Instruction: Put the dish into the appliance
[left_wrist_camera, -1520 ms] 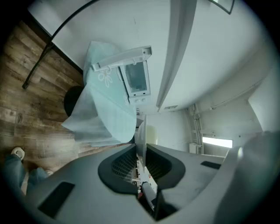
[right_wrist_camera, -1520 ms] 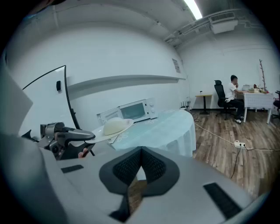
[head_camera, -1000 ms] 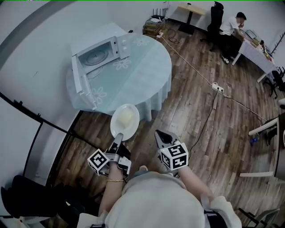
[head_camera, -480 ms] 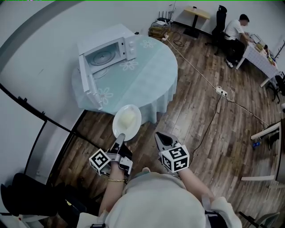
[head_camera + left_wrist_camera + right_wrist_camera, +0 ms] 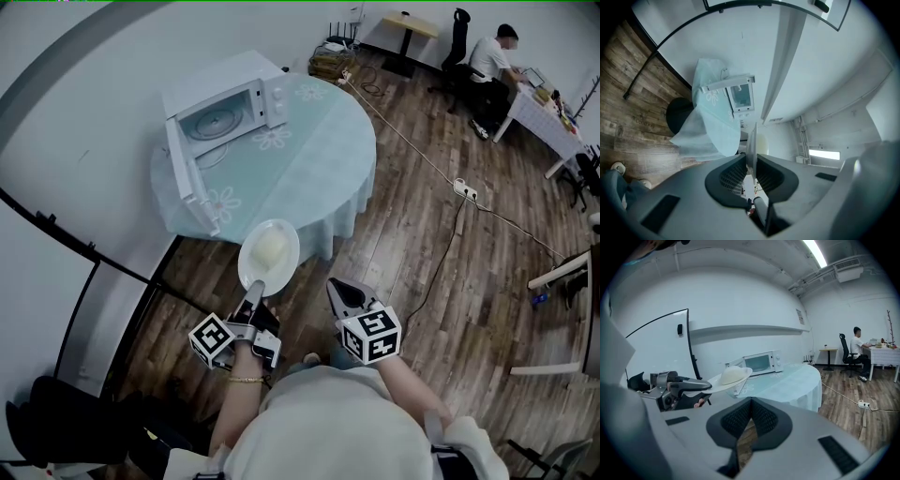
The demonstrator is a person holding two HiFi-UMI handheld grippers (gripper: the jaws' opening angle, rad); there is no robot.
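A white dish (image 5: 269, 255) with a pale mound of food on it is held level by its near rim in my left gripper (image 5: 255, 292), which is shut on it, just short of the round table's (image 5: 323, 164) front edge. In the left gripper view the dish (image 5: 752, 140) shows edge-on between the pads. The white microwave (image 5: 220, 108) stands at the table's far left with its door (image 5: 183, 178) swung open and the turntable showing. My right gripper (image 5: 339, 291) hangs beside the left one, shut and holding nothing. In the right gripper view the dish (image 5: 733, 376) sits in front of the microwave (image 5: 761, 363).
A pale green cloth drapes the table down to the wooden floor. A black rail (image 5: 75, 244) runs along the wall at left. A cable and power strip (image 5: 463, 190) cross the floor at right. A person (image 5: 487, 56) sits at a desk far back right.
Both grippers and the dish have drifted a little toward the table and microwave. The left grip on the dish is unchanged and the right gripper stays shut.
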